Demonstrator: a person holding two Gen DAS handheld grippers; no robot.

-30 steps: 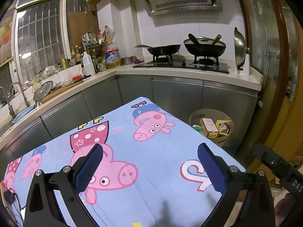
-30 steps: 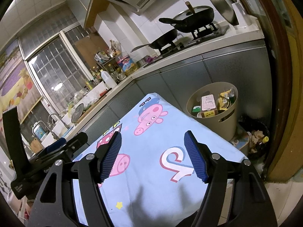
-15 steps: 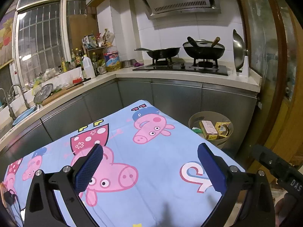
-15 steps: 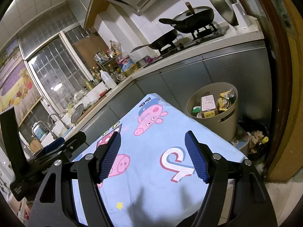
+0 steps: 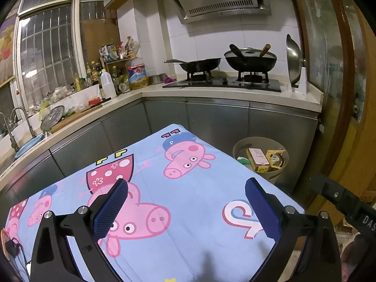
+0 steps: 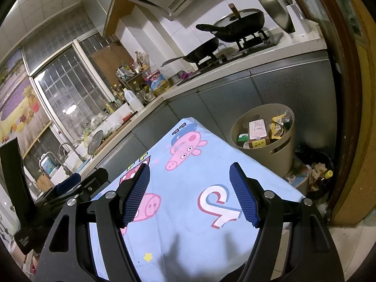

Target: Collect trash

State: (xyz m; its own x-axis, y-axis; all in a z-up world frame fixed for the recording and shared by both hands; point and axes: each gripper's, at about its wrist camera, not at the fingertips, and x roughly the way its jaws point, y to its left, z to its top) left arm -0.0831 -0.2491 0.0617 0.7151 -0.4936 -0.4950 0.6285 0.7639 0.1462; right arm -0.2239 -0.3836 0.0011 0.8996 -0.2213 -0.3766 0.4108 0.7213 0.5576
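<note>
Hovering spread and empty above the cartoon-print cloth (image 5: 188,211), the left hand-held gripper (image 5: 185,202) and right hand-held gripper (image 6: 190,195) face the full trash bin (image 6: 279,150) beyond it.

The white letters "DAS" stand on a black gripper body (image 5: 347,205) at four o'clock; the oil bottle's (image 5: 136,73) label is unreadable.

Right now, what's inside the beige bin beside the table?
The beige bin holds a pale labelled carton, a yellow wrapper and something green at the rim. Whatever lies beneath them is covered.
</note>
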